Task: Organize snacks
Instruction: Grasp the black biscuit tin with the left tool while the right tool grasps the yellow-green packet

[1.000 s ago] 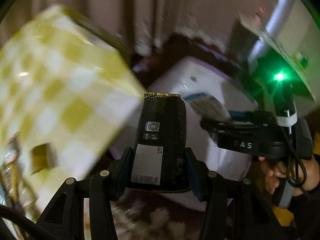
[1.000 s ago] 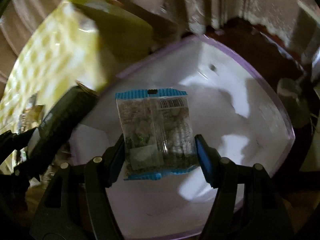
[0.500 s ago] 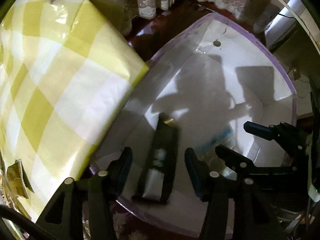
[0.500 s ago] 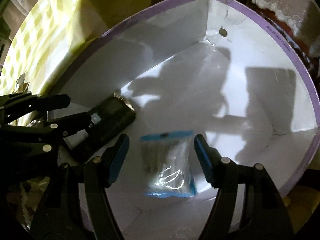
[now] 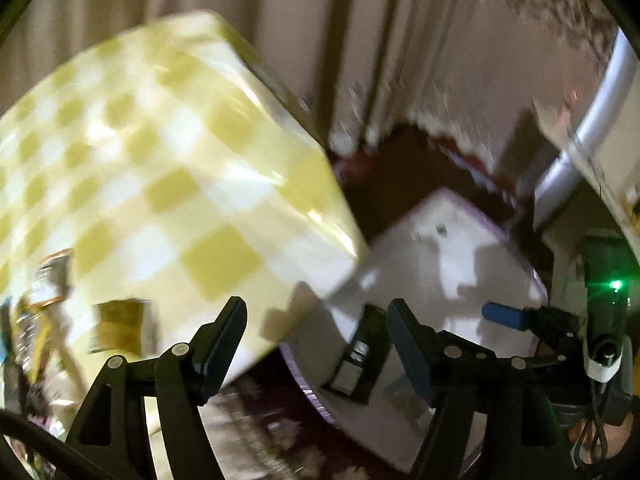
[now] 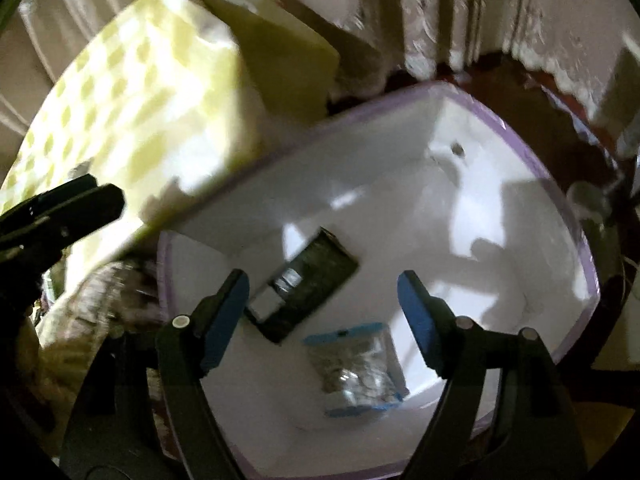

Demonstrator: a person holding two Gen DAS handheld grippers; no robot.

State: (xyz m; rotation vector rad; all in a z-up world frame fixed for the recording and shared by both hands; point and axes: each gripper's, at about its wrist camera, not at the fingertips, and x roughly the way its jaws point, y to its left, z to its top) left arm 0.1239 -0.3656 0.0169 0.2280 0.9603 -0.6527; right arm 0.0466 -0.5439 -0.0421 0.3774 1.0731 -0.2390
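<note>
Snacks lie loose in white, purple-rimmed plastic bin point(image 6: 520, 184); black foil packet point(image 6: 308, 284) at ten o'clock from blue-edged clear crinkly pouch point(image 6: 360, 368); light, slippery, best pinched across flat faces; left gripper point(image 5: 316, 344) and right gripper point(image 6: 320, 320) opening, empty.

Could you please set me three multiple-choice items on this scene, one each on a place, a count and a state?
1. Where does the dark packet lie?
A. In the white box
B. On the checked cloth
C. In the left gripper

2. How many snack packets lie in the box?
A. One
B. Two
C. Four

3. What does the right gripper hold?
A. The clear packet
B. The dark packet
C. Nothing

Answers:
1 A: it rests on the box's floor.
2 B: only the dark and clear packets lie there.
3 C: its opening jaws stand above the box with both packets lying loose below.
</note>
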